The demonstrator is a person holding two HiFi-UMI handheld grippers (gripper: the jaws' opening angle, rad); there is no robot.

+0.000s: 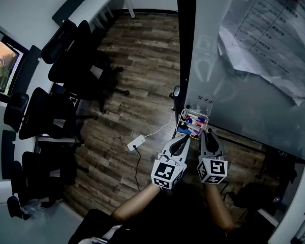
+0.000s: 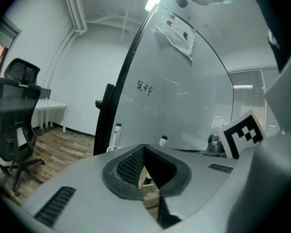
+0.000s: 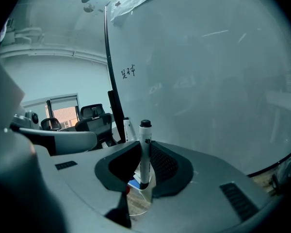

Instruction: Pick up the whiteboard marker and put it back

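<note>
Whiteboard marker (image 3: 145,144) pickup judged complete, return outstanding; my left gripper (image 2: 144,152) is closed on nothing; marker tray (image 1: 193,121) sits just ahead, low against the whiteboard (image 1: 234,100); my right gripper (image 1: 209,137) clamps the marker upright beside that tray; lowering and release remain.

Left gripper (image 1: 184,138): jaws closed together, tips touching. Right gripper (image 1: 209,134), just beside it: jaws clamped on an upright whiteboard marker (image 3: 145,152). Both point forward.
</note>
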